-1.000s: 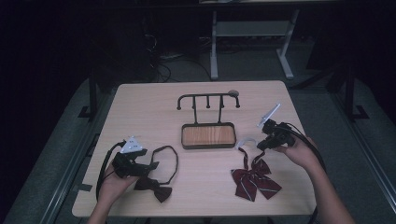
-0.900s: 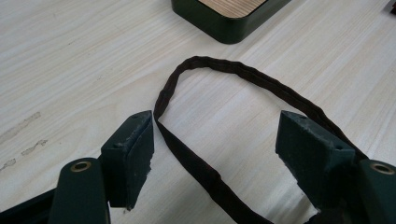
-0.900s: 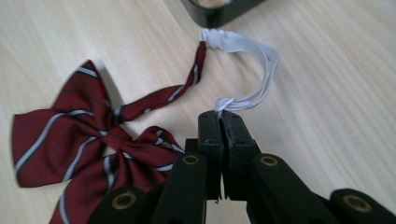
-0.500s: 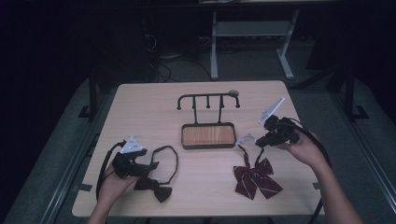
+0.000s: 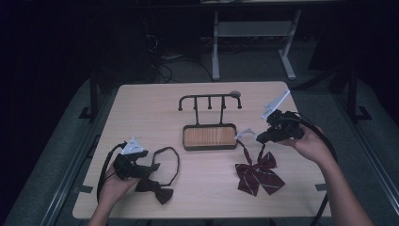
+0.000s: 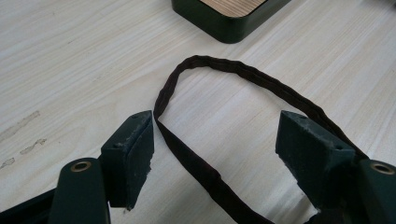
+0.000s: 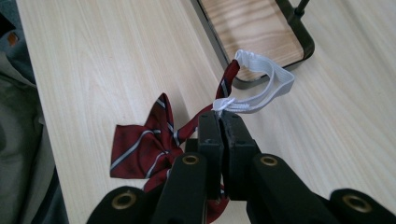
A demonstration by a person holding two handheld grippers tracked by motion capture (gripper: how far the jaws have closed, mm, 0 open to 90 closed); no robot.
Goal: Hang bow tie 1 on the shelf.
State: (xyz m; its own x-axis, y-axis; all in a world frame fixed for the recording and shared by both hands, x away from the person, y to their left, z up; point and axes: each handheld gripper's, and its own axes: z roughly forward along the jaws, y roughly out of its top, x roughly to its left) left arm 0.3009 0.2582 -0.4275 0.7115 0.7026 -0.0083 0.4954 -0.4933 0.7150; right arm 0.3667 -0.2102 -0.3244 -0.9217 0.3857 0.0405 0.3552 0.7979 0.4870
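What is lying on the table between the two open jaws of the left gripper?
In the left gripper view, part of the black bow tie's strap crosses the bare tabletop there; neither jaw presses on it.

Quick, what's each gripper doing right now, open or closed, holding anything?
Left gripper: open, jaws either side of the black bow tie's strap, not pressing it.
Right gripper: shut on the red striped bow tie by its neck band.

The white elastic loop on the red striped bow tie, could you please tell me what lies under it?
Under the white elastic loop sit the corner of the wooden tray and bare table. The shut right tool covers the loop's pinched end, hiding what lies below there.
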